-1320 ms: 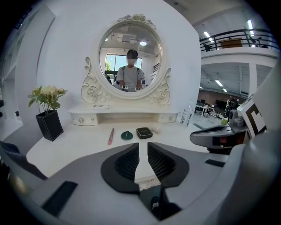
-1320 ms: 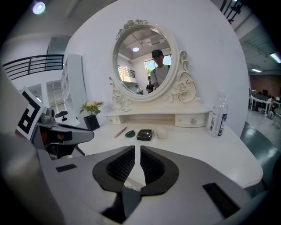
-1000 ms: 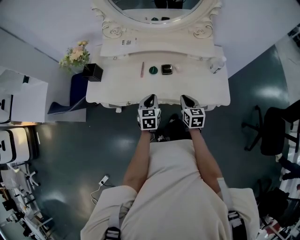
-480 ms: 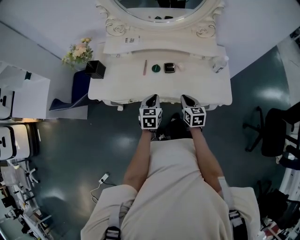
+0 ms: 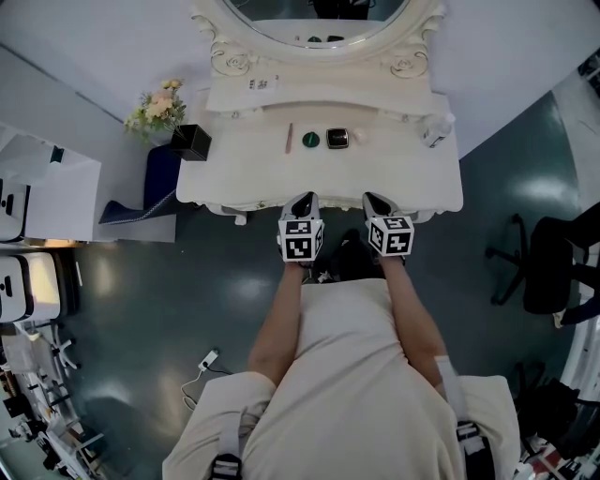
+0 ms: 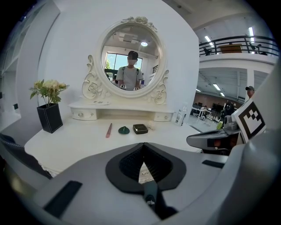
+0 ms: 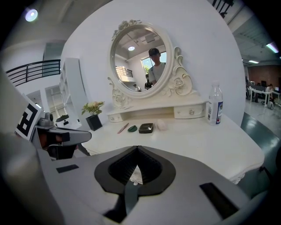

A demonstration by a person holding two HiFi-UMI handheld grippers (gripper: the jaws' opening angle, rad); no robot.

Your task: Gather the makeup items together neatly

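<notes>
Four makeup items lie in a row at the back of the white dressing table: a pink pencil, a green round piece, a dark compact and a pale puff. My left gripper and right gripper hover side by side over the table's front edge, well short of the items. Both are shut and hold nothing.
An oval mirror with a low drawer shelf stands behind the items. A clear water bottle stands at the right. Flowers in a black pot stand at the left corner. A black office chair is off to the right.
The head view has shifted slightly. Both grippers and the items on the table stay where they were.
</notes>
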